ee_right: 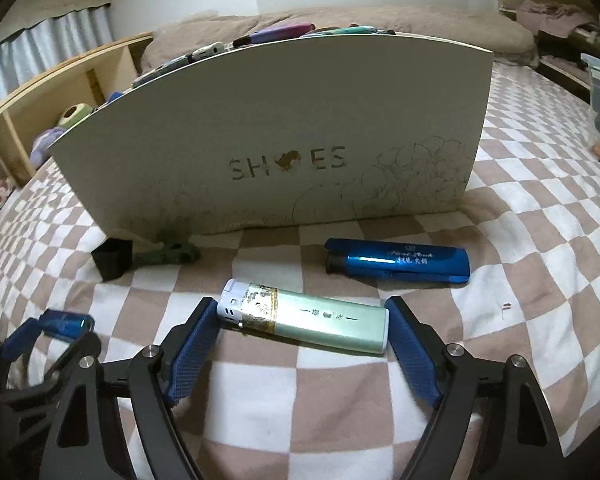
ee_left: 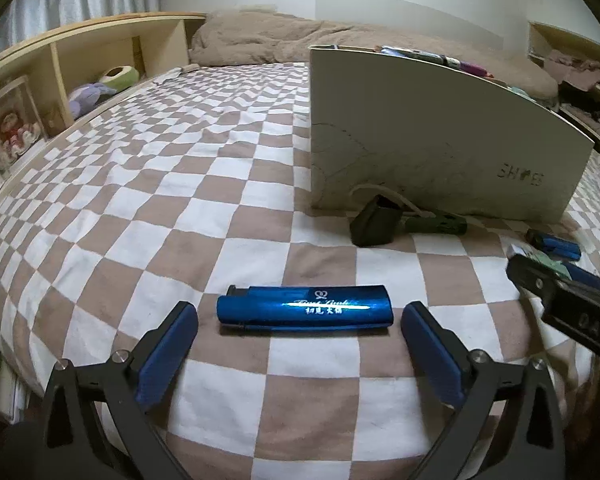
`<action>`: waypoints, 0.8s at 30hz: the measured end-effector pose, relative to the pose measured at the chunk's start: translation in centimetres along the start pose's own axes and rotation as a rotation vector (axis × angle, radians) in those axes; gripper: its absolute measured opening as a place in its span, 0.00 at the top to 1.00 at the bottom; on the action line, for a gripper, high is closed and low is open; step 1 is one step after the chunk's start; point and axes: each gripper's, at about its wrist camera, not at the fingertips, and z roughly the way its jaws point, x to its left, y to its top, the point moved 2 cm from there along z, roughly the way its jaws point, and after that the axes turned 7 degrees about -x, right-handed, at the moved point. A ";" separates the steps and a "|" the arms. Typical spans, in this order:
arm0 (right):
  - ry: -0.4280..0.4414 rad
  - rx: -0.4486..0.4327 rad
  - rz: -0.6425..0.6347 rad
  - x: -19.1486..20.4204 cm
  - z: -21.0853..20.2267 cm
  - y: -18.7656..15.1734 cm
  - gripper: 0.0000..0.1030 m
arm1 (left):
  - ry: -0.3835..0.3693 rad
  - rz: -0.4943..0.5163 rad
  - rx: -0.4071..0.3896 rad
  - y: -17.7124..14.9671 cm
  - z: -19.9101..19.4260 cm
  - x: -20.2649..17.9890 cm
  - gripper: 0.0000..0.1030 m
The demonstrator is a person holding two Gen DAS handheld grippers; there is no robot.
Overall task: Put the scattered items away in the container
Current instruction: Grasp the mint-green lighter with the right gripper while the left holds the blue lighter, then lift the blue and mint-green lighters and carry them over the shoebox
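On the checkered bed (ee_left: 140, 208), left gripper (ee_left: 300, 344) fingers spread around a blue lighter (ee_left: 304, 310), right gripper (ee_right: 300, 344) fingers pinching a green lighter (ee_right: 308, 322) endwise.

Blue lighter (ee_left: 305, 307) and green lighter (ee_right: 306, 317) flat before shoebox (ee_right: 268, 136)

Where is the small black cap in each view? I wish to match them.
Left wrist view: the black cap lies right of centre, at the foot of the white shoe box.
Right wrist view: black cap at left, by the lower left corner of the white shoe box.
Shared landmark: the box.
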 end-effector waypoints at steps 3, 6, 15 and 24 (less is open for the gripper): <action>0.009 0.001 -0.037 0.1 -0.5 -0.4 0.18 | 0.005 -0.032 0.000 -0.1 -0.1 0.3 0.00; 0.027 0.004 -0.066 0.1 -1.3 -0.9 0.18 | 0.007 -0.056 0.011 0.0 0.1 0.4 0.00; 0.072 0.007 -0.090 -0.3 -2.6 -1.8 0.18 | -0.014 -0.105 0.026 0.1 0.3 0.9 0.00; 0.073 -0.004 -0.104 0.0 -3.1 -2.3 0.18 | 0.019 -0.091 -0.010 -0.1 0.0 1.3 0.20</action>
